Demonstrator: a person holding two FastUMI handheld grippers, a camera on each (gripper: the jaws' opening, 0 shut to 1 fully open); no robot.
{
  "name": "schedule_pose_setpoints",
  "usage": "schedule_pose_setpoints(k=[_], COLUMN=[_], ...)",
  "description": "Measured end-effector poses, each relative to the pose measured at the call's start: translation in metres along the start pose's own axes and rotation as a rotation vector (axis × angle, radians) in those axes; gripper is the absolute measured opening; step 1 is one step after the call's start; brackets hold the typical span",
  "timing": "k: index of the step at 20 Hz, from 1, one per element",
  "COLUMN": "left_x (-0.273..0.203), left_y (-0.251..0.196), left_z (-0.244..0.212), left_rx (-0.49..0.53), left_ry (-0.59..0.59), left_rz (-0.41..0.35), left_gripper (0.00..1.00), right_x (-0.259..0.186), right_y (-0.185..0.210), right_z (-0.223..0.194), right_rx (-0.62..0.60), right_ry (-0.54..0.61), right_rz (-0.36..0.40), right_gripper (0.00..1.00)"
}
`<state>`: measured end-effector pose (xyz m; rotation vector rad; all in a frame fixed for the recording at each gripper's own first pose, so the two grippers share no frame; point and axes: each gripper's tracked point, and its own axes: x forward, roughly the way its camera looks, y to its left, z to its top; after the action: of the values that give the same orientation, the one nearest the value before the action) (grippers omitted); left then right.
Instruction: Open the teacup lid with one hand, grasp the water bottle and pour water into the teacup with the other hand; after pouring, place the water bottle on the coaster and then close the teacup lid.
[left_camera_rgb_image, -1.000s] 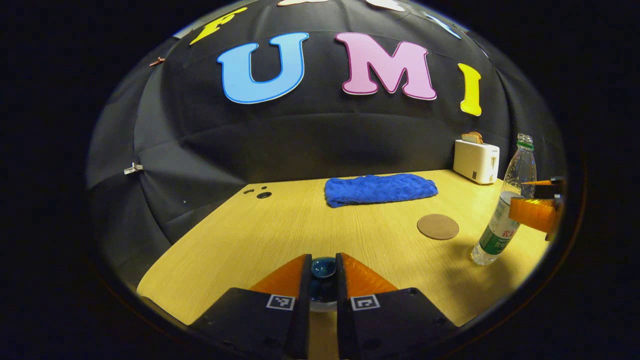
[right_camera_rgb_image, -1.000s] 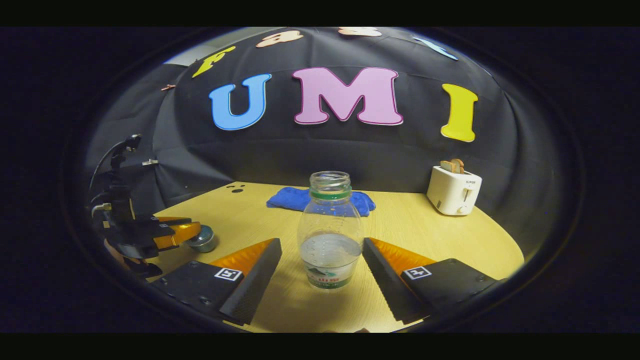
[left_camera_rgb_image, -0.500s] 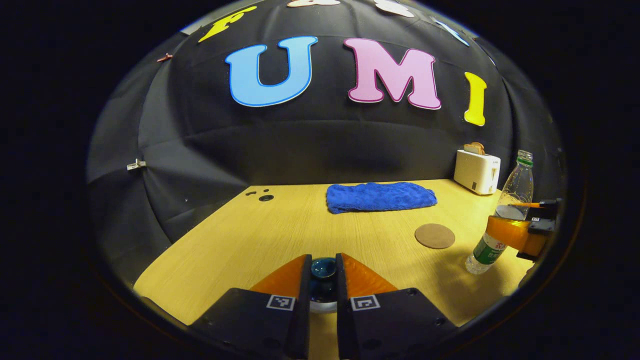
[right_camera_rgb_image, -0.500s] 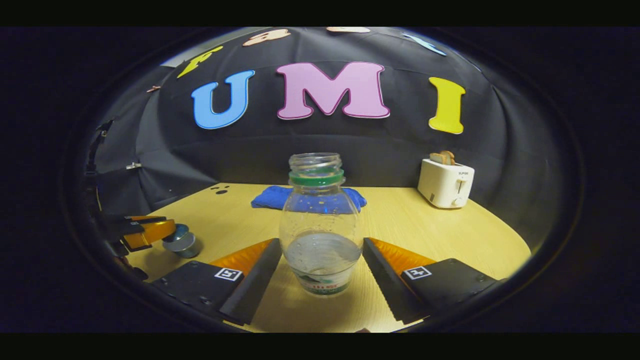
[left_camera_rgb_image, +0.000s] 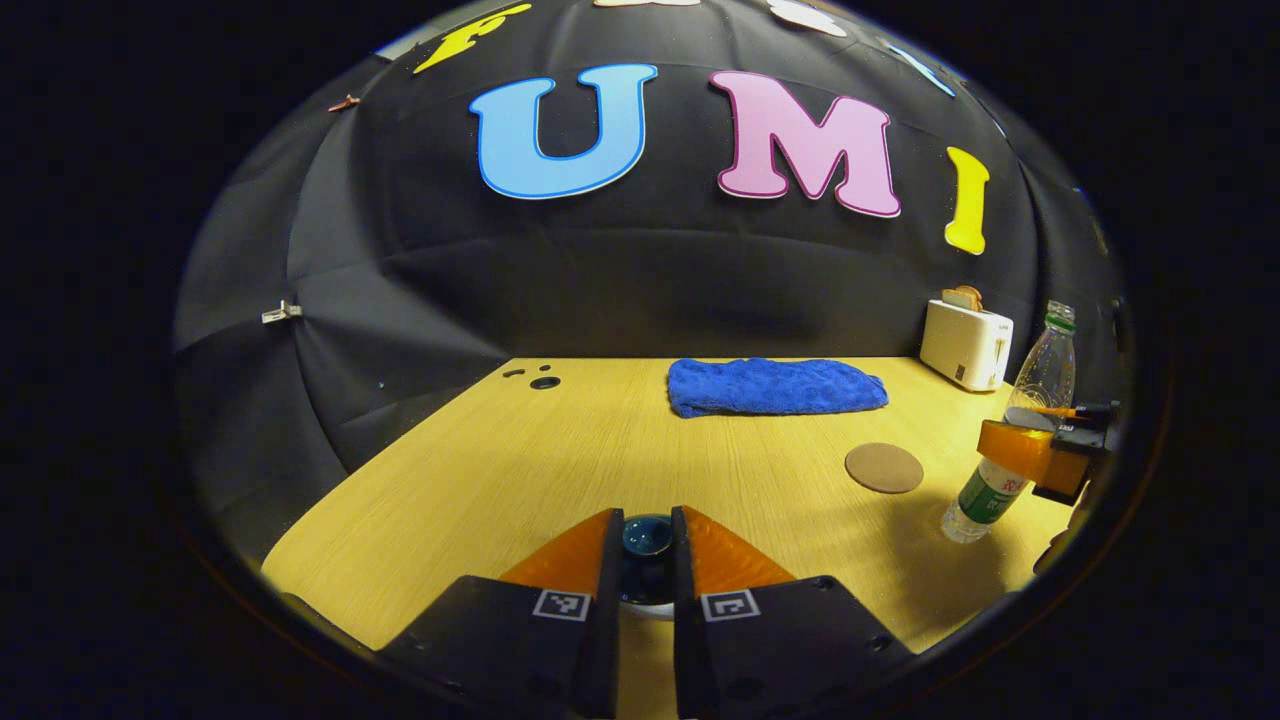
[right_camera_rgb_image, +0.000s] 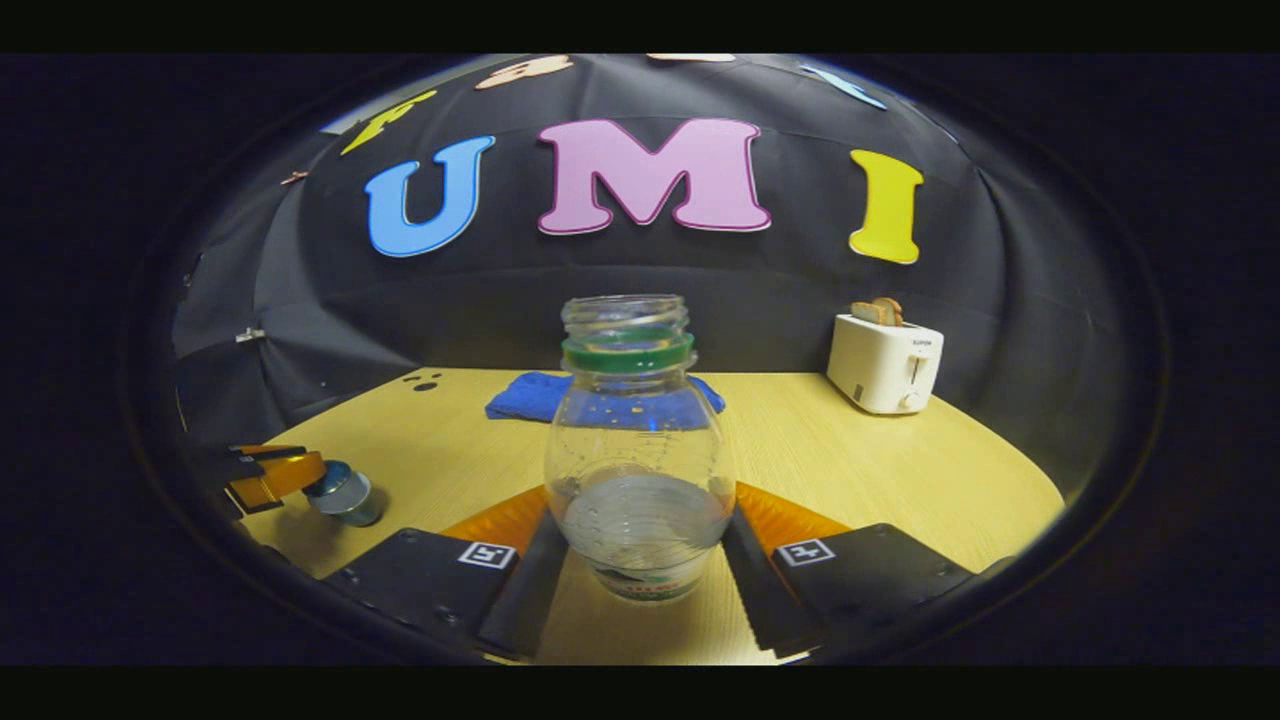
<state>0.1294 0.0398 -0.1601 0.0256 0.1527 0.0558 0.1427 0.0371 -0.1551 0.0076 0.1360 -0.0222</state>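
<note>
L gripper (left_camera_rgb_image: 646, 545): fingers nearly together, both sides pressing on lid knob (left_camera_rgb_image: 646, 535); low over table (left_camera_rgb_image: 560, 450), near front edge. Also seen in right gripper view at far left (right_camera_rgb_image: 262, 478), tips at the cup.
Lid: dark blue, glossy knob; sits on cup (right_camera_rgb_image: 345, 493) — whether lifted or seated, can't tell.
Cup: small, grey w/ blue top, on table at L side in right gripper view.
R gripper (right_camera_rgb_image: 640, 545): fingers closed in on bottle (right_camera_rgb_image: 640, 450) lower body, one each side, touching it. In left gripper view it's at far right edge (left_camera_rgb_image: 1040, 455), around bottle's middle.
Bottle: clear plastic, no cap, green neck ring, abt a third full; upright, base looks on table in left gripper view.
Coaster (left_camera_rgb_image: 884, 468): round, brown, bare; just left of bottle in left gripper view, apart from it.
Towel (left_camera_rgb_image: 775, 386): blue, folded, far side of table by wall.
Toaster (right_camera_rgb_image: 884, 362): white, bread in slot, back R corner.
</note>
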Motion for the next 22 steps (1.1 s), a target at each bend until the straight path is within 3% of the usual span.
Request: schedule_pose_setpoints(k=[6, 7, 13, 17, 22], left_x=[-0.012, -0.015, -0.033, -0.049, -0.065], left_y=[0.012, 0.015, 0.045, 0.069, 0.083], left_z=[0.011, 0.012, 0.016, 0.024, 0.035], left_rx=[-0.010, -0.018, -0.076, -0.024, -0.045], left_ry=[-0.026, -0.029, -0.043, -0.073, -0.110], left_rz=[0.008, 0.009, 0.037, 0.065, 0.059], left_gripper=[0.22, 0.26, 0.22, 0.26, 0.26], right_x=[0.006, 0.007, 0.023, 0.037, 0.048], right_y=[0.013, 0.015, 0.047, 0.064, 0.089], right_z=[0.014, 0.022, 0.040, 0.029, 0.020], right_rx=[-0.143, -0.189, -0.496, -0.655, -0.830], right_ry=[-0.004, -0.018, -0.093, -0.094, -0.113], right_rz=[0.055, 0.055, 0.120, 0.122, 0.148], right_gripper=[0.76, 0.75, 0.75, 0.76, 0.75])
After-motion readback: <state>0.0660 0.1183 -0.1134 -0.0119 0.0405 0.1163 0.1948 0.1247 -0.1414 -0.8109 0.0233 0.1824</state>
